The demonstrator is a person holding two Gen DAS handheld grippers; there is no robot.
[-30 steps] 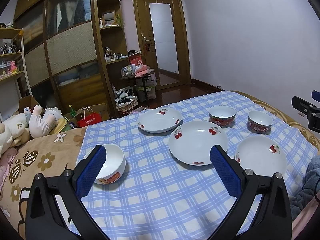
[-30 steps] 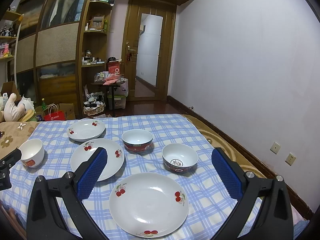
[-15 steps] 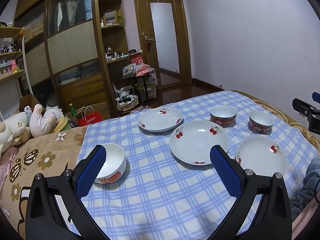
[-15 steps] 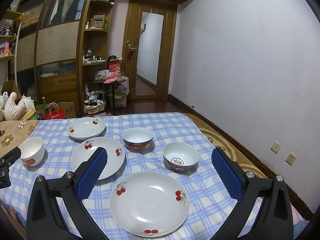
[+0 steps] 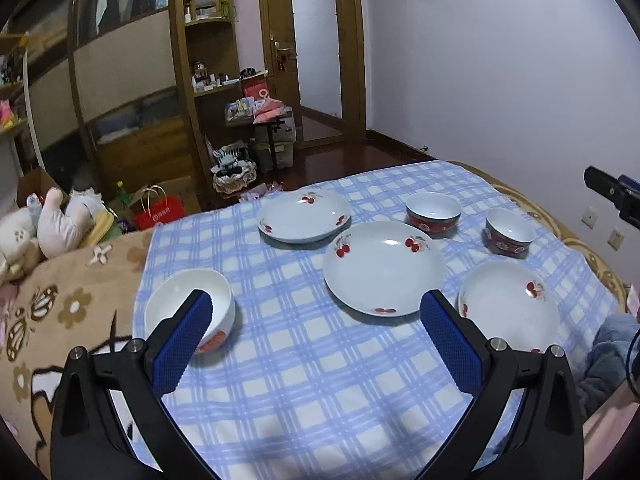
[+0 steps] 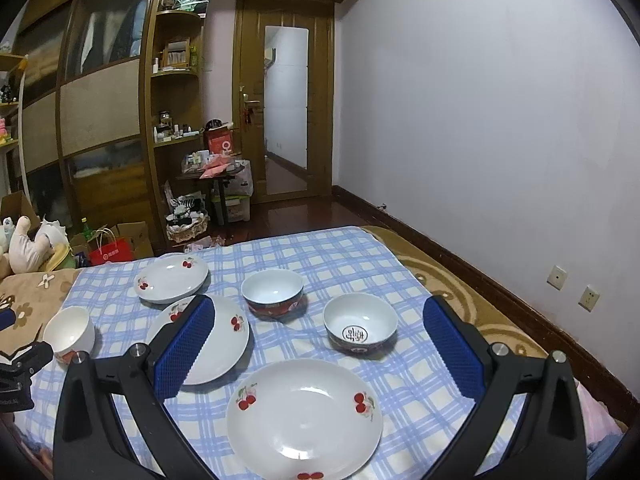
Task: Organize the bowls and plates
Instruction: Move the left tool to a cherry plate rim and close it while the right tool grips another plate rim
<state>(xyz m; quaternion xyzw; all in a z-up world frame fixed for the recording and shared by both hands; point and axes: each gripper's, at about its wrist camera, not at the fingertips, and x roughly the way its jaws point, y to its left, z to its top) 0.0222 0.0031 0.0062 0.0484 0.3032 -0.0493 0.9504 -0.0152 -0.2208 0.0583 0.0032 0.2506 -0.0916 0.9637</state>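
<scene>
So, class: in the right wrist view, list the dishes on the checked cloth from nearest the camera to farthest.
Nearest white cherry-print plate → white bowl with a dark emblem inside → red-sided white bowl → farthest white cherry-print plate. The middle plate and plain white bowl sit at overlapping depths, so are omitted.

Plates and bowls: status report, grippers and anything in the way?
Left gripper open, empty; right gripper open, empty. Three plates and three bowls sit separate on the checked cloth, none stacked. Nothing in the way.
</scene>
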